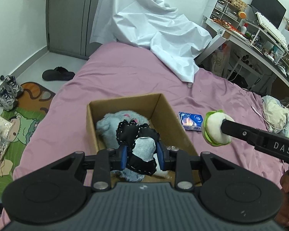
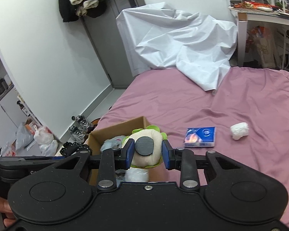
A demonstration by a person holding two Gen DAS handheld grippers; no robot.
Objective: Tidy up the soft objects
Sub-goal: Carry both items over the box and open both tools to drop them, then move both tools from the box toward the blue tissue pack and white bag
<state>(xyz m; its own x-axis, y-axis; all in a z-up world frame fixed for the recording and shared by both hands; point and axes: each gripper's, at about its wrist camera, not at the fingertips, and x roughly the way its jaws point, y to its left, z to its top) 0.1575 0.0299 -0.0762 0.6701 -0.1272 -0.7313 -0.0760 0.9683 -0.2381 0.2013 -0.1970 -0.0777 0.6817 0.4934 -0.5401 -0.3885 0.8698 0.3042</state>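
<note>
An open cardboard box (image 1: pixel 163 111) (image 2: pixel 117 130) stands on the pink bed, and a fluffy grey-blue plush (image 1: pixel 113 120) (image 2: pixel 110 143) lies inside it. My left gripper (image 1: pixel 142 154) is shut on a black and grey stitched soft toy (image 1: pixel 142 144), hanging over the box. My right gripper (image 2: pixel 147 152) is shut on a cream and green plush (image 2: pixel 144 150) (image 1: pixel 215 129) with a dark round patch, just right of the box. In the right wrist view the left gripper's toy (image 2: pixel 73 149) shows at the left.
A blue packet (image 1: pixel 190 122) (image 2: pixel 200 136) and a white wad (image 2: pixel 239 130) lie on the pink sheet (image 1: pixel 125 73) right of the box. A white cover (image 1: pixel 154 28) drapes over the far end. Sneakers (image 1: pixel 7 92), a slipper (image 1: pixel 57 74), a mat and a cluttered desk (image 1: pixel 256 30) surround the bed.
</note>
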